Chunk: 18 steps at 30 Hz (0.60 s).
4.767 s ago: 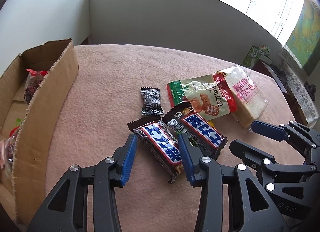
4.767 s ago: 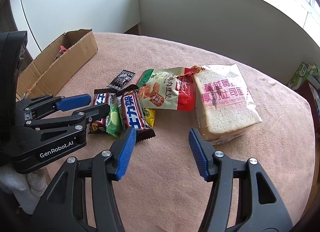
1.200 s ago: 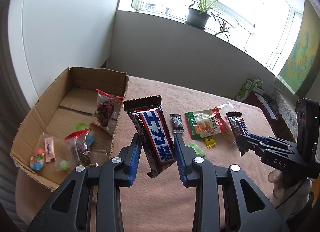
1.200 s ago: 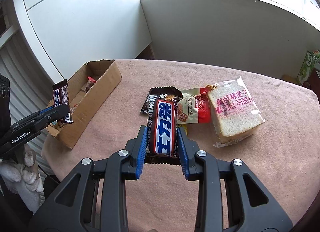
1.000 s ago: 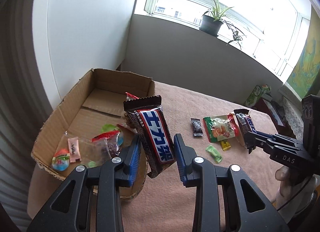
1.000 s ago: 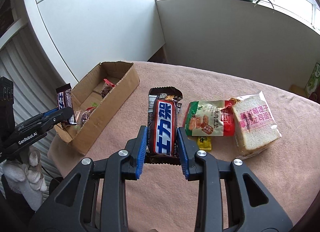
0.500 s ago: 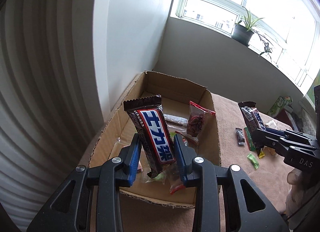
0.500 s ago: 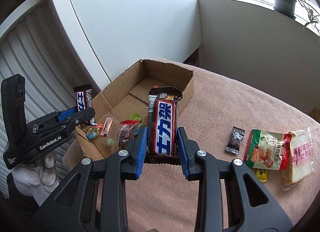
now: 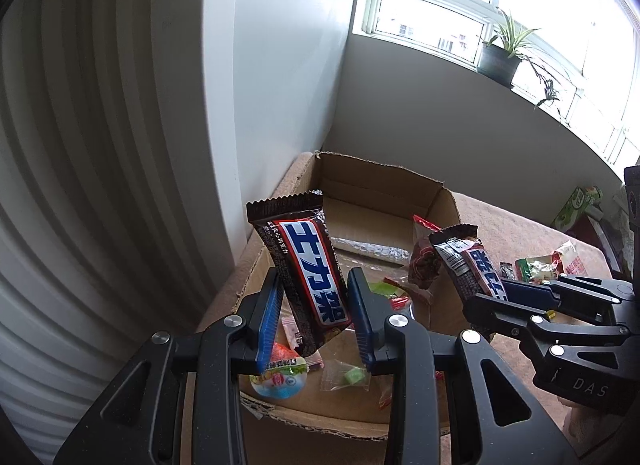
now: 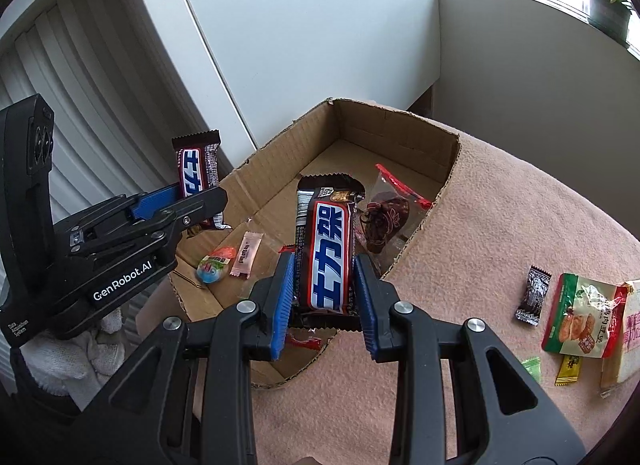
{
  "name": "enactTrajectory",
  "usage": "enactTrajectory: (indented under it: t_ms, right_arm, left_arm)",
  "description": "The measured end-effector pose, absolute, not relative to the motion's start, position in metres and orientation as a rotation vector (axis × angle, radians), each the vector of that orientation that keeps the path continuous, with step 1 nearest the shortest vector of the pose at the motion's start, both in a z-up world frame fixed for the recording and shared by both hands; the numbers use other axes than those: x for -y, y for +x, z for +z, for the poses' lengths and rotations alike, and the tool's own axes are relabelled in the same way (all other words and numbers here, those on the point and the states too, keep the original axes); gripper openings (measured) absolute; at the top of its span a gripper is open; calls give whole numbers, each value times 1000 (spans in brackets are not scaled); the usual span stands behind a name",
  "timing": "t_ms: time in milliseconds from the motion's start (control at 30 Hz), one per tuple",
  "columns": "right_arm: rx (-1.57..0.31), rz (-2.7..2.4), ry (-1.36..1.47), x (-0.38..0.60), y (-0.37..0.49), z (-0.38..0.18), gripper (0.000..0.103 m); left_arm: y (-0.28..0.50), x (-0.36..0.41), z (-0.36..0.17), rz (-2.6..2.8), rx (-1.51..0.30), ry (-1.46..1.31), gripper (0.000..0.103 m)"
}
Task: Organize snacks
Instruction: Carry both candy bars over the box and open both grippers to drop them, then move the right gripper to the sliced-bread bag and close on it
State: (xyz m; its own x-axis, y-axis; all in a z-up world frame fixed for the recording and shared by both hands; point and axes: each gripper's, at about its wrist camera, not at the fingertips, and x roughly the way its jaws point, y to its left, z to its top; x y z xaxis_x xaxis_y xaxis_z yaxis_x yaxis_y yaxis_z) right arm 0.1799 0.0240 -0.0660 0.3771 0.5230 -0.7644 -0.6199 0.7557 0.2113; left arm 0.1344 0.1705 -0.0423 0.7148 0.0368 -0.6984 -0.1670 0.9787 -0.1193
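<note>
Both claws, each pinching a chocolate bar (image 10: pixel 326 253), now overhang the box (image 10: pixel 404 125) on pink tablecloth (image 10: pixel 500 225).

Candies (image 10: pixel 245 253) inside box (image 10: pixel 434 221), on table (image 10: pixel 500 225)

Both grippers, left (image 9: pixel 316 319) and right (image 10: pixel 324 305), angle downward, jaws apparently clamped.

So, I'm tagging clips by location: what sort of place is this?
Probably a home room: a pink cloth-covered table, a potted green plant on the windowsill, and a white ribbed radiator.
</note>
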Motion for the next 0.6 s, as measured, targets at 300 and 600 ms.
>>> enactTrajectory:
  t_ms: [300,600]
  right_arm:
    - [-891,721,-132,-27,173,-65,76]
    - [-885,682,-120,7,162,-66,76]
  left_arm:
    - [135,-174,-45,132,-787,-180,36]
    - [131,-173,-41,136,-763,-202,46]
